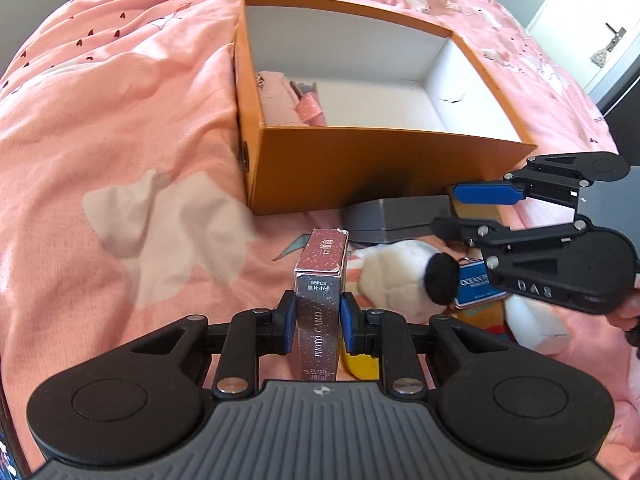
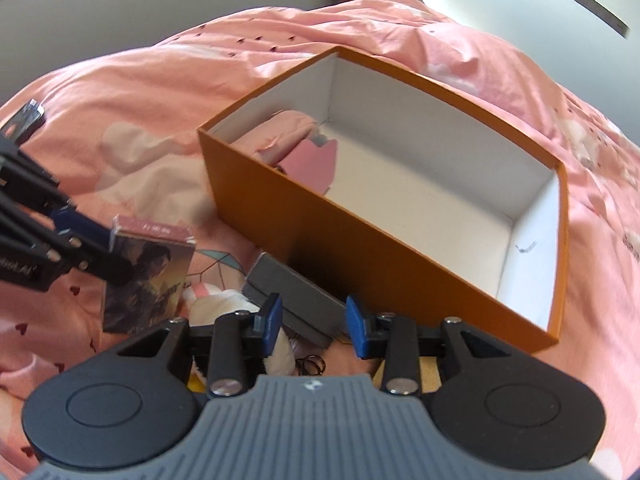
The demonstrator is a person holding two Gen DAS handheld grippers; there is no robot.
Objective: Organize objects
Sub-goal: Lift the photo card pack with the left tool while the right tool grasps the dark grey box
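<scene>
The tall dark-red cardboard photo-card box [image 1: 320,304] is held clamped in the left gripper [image 1: 316,326] above the pink bed [image 1: 120,120], while the right gripper [image 2: 314,326], half-spread and empty, is kept idle; carrying it to the open orange cardboard box [image 1: 360,168] at twelve o'clock is judged next.

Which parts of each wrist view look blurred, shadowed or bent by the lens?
Left wrist view: photo card box sharp, the orange box casts a dark shadow at its base, bedspread curves fisheye-style. Right wrist view: softer overall, left gripper and card box smeared, room edges bowed.
</scene>
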